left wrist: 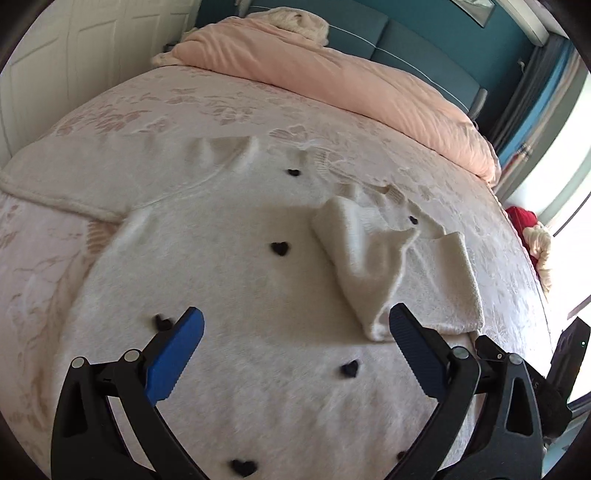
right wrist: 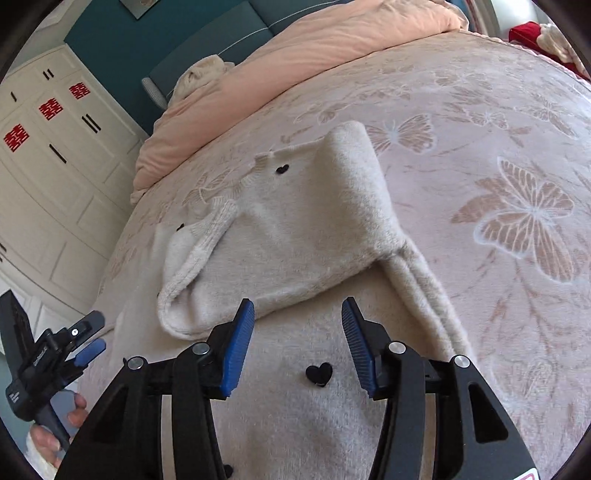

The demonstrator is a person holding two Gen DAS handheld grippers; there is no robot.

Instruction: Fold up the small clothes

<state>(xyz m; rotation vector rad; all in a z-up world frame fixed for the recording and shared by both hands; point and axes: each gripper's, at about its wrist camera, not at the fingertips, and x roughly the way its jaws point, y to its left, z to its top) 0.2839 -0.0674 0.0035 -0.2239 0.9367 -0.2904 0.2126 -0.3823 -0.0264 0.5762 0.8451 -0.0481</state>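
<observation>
A white fuzzy sweater with small black hearts lies flat on the bed; it also shows in the right wrist view. Its right sleeve is folded in over the body, cuff toward me. The left sleeve lies stretched out to the left. My left gripper is open and empty, hovering over the sweater's body. My right gripper is open and empty, just short of the folded sleeve. The left gripper also shows in the right wrist view, held in a hand.
The bed has a pink butterfly-patterned cover. A pink duvet and a cream garment lie at the headboard. White wardrobe doors stand to the left. Red and cream items sit past the bed's right edge.
</observation>
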